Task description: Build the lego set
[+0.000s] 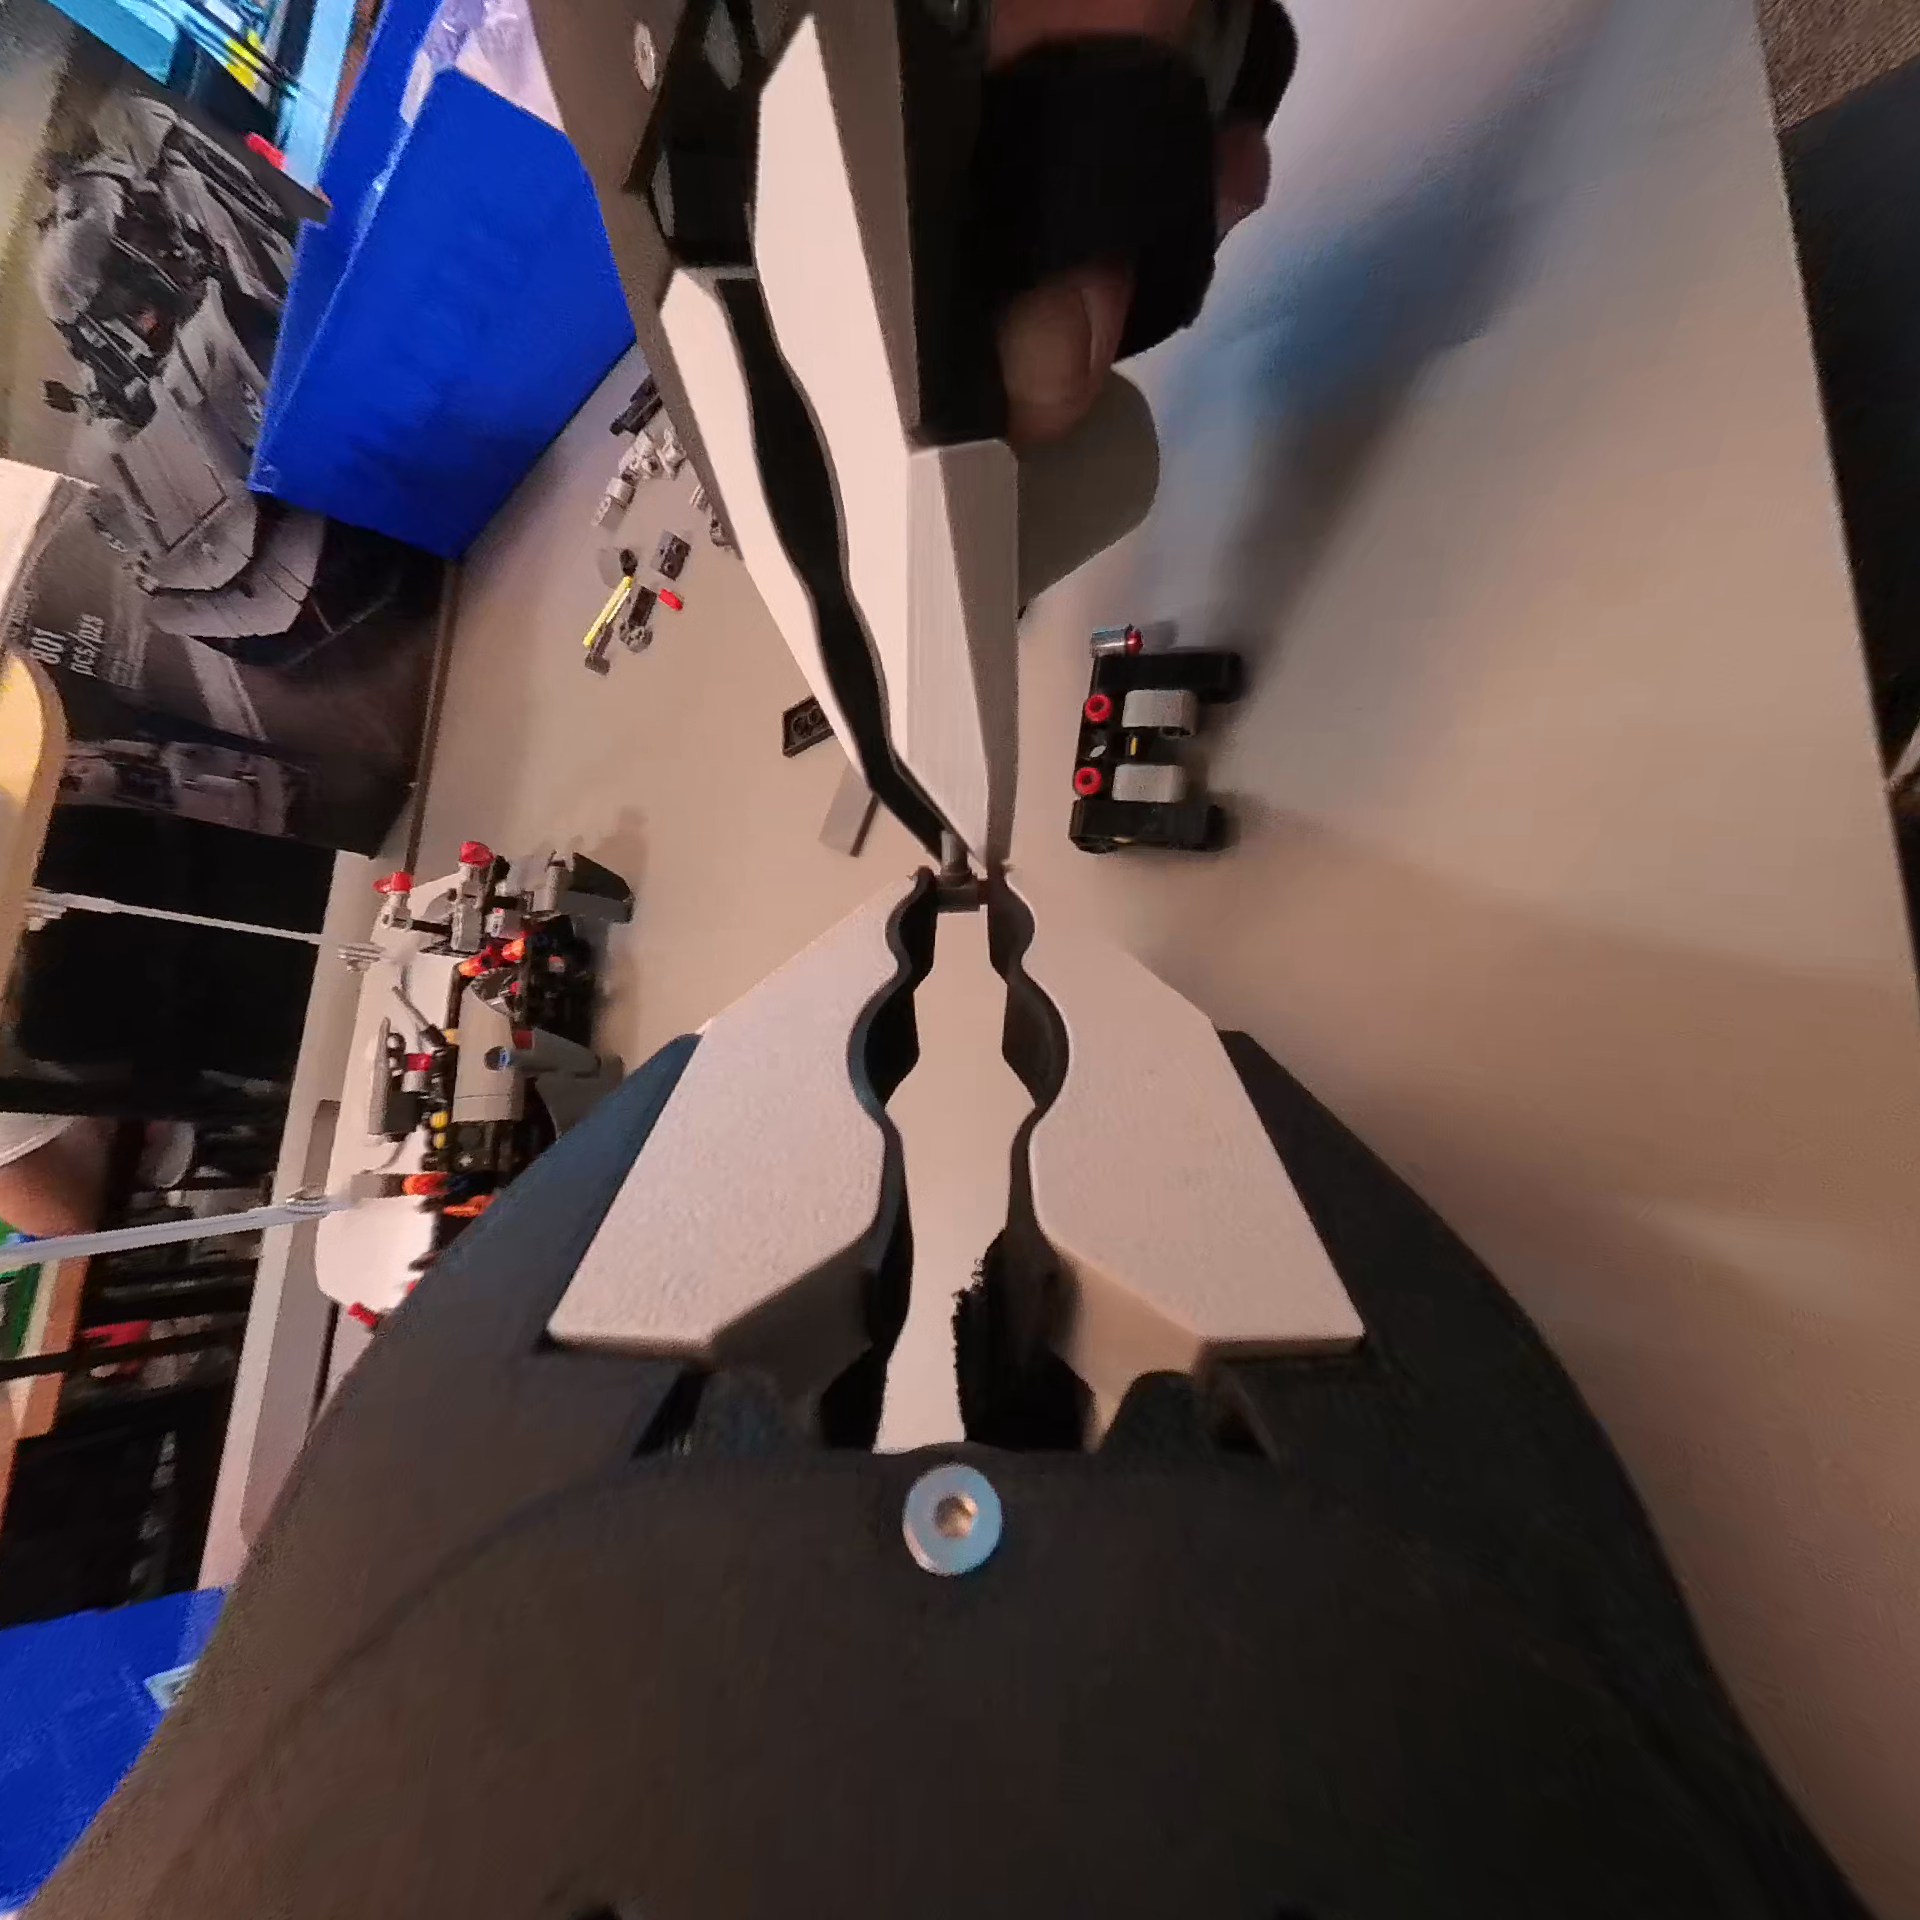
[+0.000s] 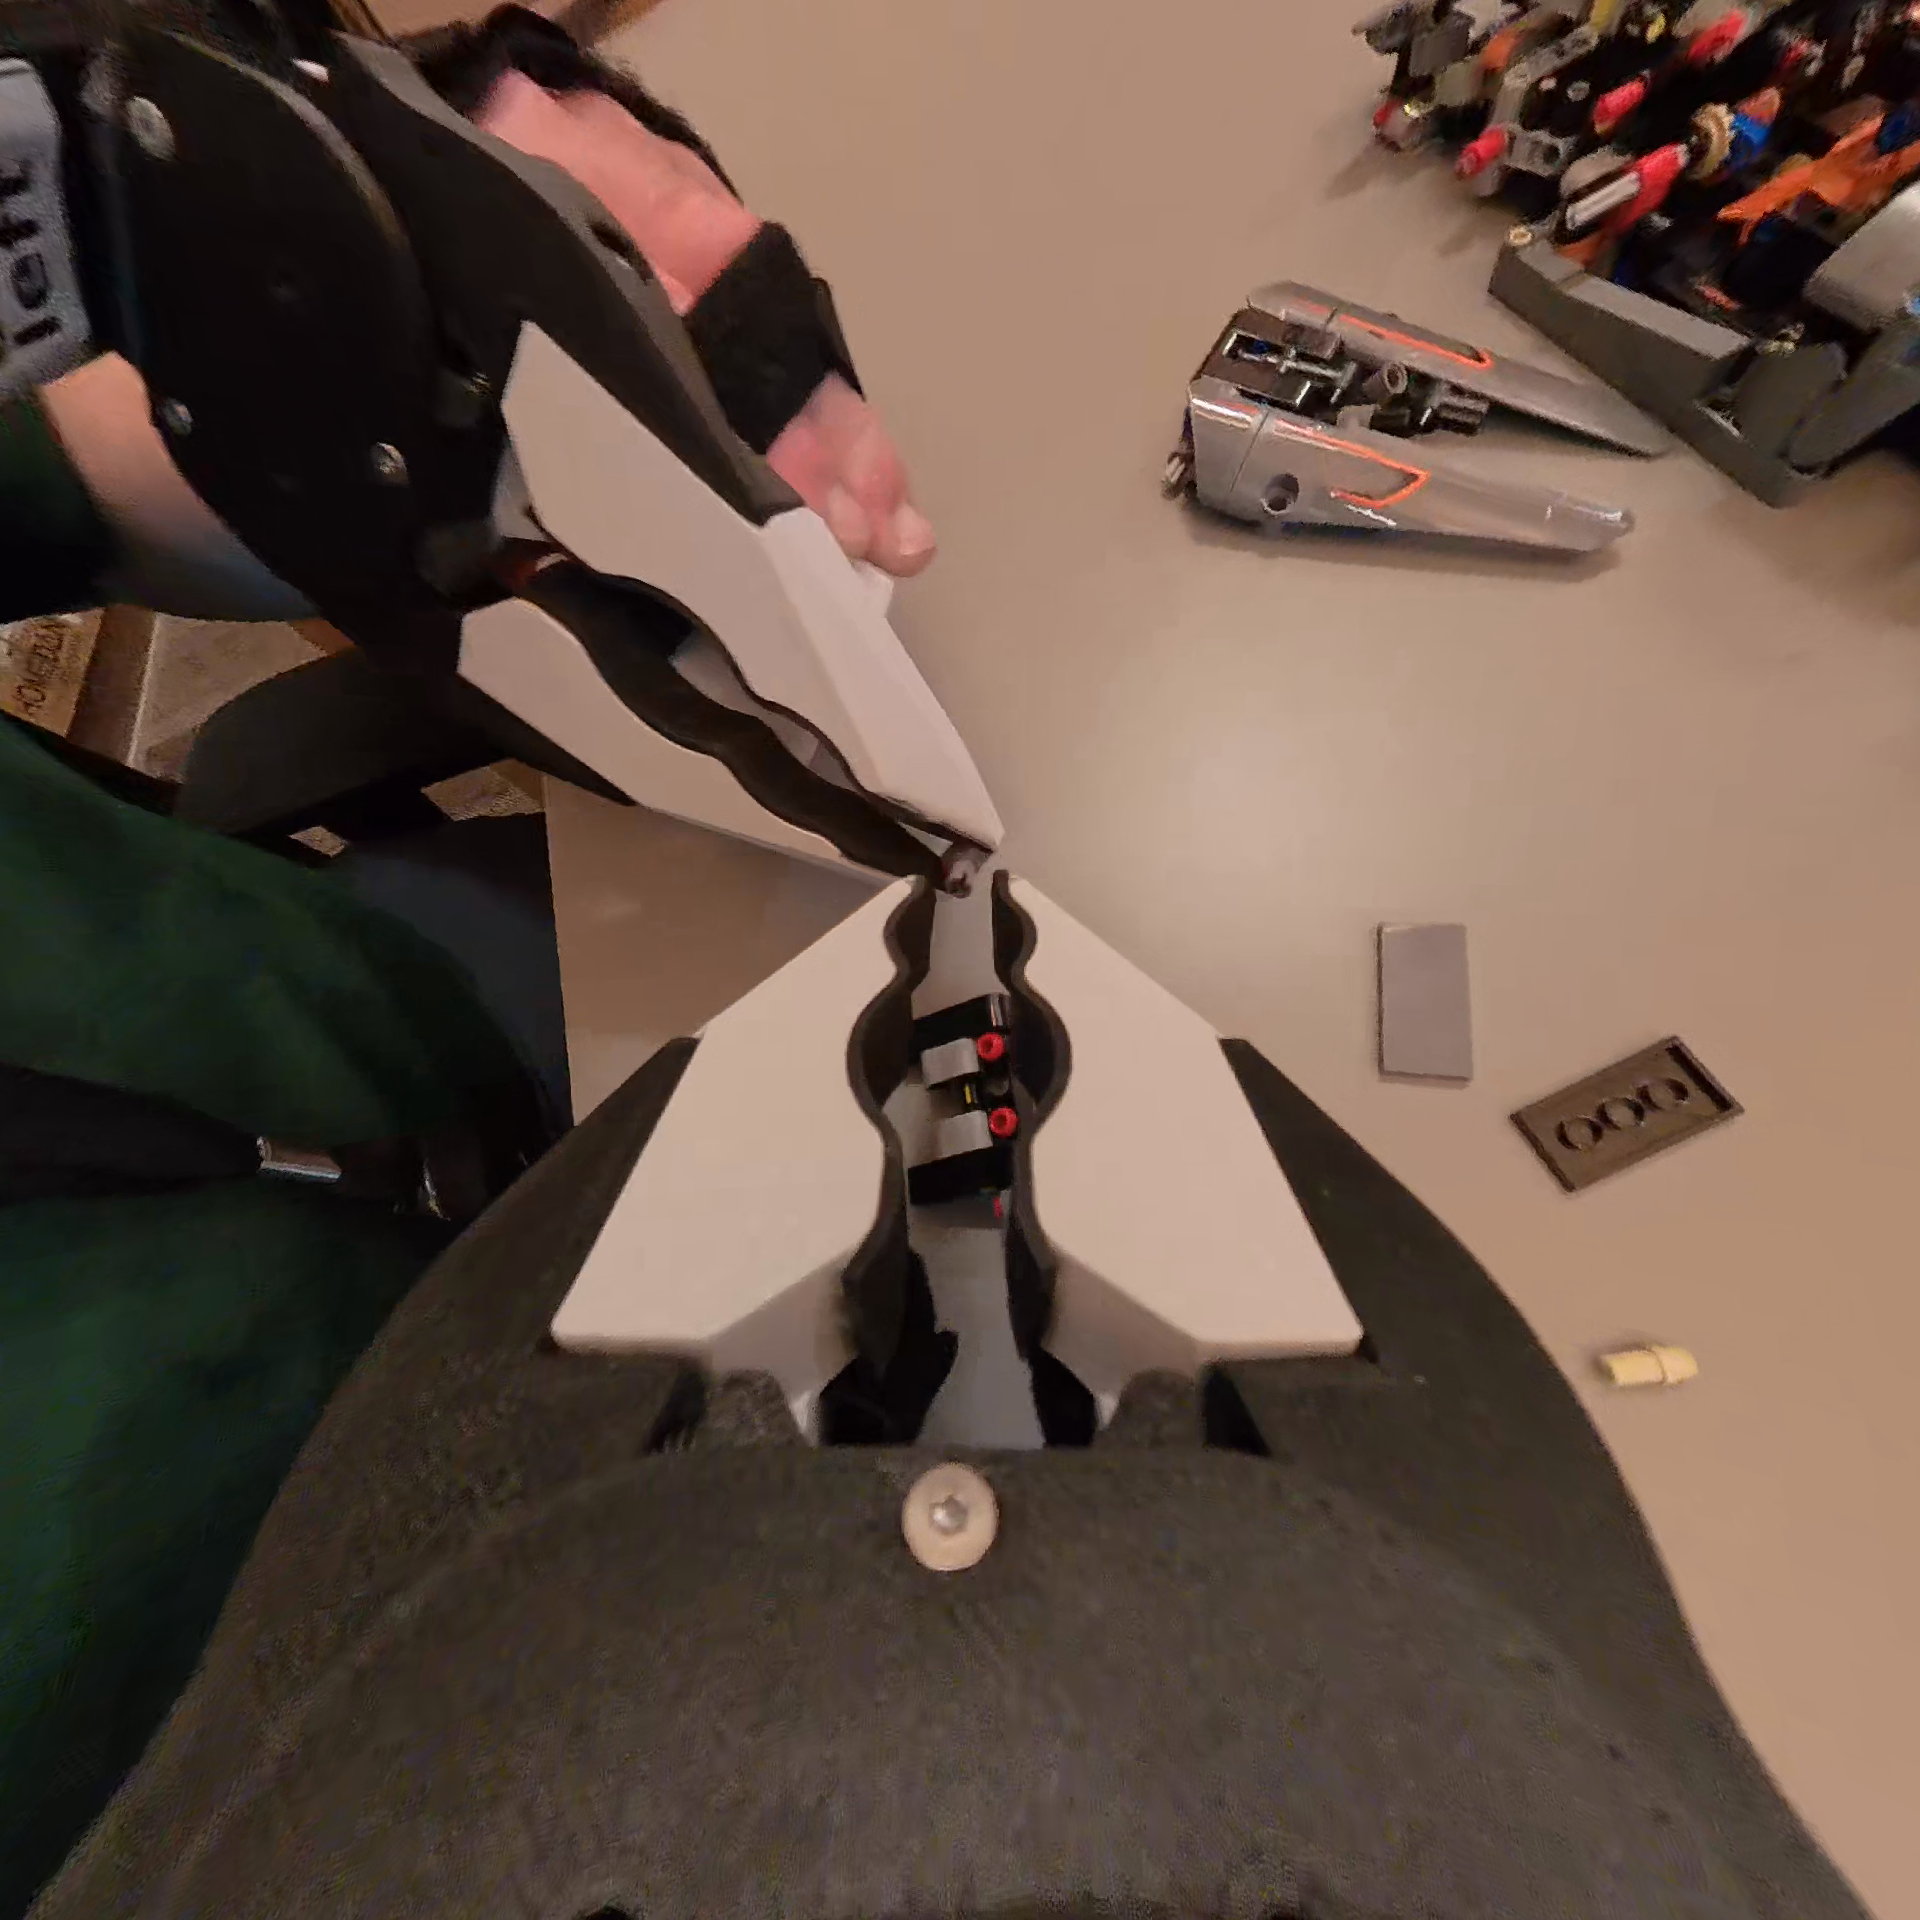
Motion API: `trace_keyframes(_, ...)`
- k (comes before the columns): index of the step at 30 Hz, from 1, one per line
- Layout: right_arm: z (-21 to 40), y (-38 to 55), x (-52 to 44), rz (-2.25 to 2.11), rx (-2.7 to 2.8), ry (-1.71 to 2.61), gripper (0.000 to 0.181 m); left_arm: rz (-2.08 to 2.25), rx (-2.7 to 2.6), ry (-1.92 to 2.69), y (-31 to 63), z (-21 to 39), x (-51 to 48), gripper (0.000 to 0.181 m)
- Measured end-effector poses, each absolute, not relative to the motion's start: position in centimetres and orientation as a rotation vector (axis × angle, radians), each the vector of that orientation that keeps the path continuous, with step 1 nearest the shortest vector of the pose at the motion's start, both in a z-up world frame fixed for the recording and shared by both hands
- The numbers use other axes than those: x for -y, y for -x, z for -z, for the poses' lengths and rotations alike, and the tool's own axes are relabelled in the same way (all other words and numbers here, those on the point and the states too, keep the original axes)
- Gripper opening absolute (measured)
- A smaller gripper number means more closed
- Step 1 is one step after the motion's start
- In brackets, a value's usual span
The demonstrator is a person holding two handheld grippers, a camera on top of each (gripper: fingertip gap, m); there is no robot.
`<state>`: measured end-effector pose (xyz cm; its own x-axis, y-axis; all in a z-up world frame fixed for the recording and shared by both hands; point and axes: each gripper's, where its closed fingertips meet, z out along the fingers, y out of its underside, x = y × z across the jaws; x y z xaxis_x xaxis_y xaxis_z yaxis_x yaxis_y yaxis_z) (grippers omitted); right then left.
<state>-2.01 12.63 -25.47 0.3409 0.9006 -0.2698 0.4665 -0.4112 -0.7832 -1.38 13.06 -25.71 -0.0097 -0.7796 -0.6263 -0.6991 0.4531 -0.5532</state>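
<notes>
Both tongs meet tip to tip above the beige table (image 1: 1455,935). The left tongs (image 1: 961,891) pinch a tiny grey-and-red peg piece (image 1: 961,891). The right tongs (image 2: 956,878) pinch a small dark grey peg (image 2: 961,871). A black blocky piece with red pegs (image 1: 1148,743) sits just beside the tips.

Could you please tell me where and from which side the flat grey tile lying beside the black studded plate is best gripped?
Grip the flat grey tile across its two long edges, coming straight down from above: it lies flat on the table, too thin for a side approach, and its narrower width fits between the fingers.
</notes>
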Motion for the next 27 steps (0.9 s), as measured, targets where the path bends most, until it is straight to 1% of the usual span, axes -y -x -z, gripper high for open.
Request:
trace_keyframes(3, 25.2, 2.1, -12.7, -0.975, 1.151, 2.017, 0.003, 0.078, -1.728, 1.248, 1.4, 25.3, -13.2, 0.007)
trace_keyframes(7, 25.0, 2.0, -12.8, -0.979, 1.140, 2.015, 0.002, 0.068, -1.721, 1.217, 1.3, 25.1, -13.2, 0.007)
trace_keyframes(9, 24.5, 1.9, -12.8, -1.066, 1.093, 2.000, 0.002, 0.100, -1.684, 1.198, 1.2, 24.4, -13.3, 0.008)
trace_keyframes(15, 22.4, 2.1, -12.3, -1.428, 0.945, 1.926, 0.002, 0.275, -1.578, 1.221, 1.4, 22.9, -13.2, 0.019)
trace_keyframes(17, 22.2, 2.2, -12.0, -1.503, 0.941, 1.902, 0.002, 0.321, -1.551, 1.218, 1.4, 22.5, -13.1, 0.018)
trace_keyframes(20, 21.5, 2.3, -11.9, -1.588, 0.919, 1.857, 0.002, 0.395, -1.544, 1.203, 1.3, 22.0, -12.6, 0.009)
trace_keyframes(27, 21.1, 2.2, -11.4, -1.709, 0.918, 1.813, 0.002, 0.493, -1.541, 1.189, 1.3, 21.6, -12.0, 0.008)
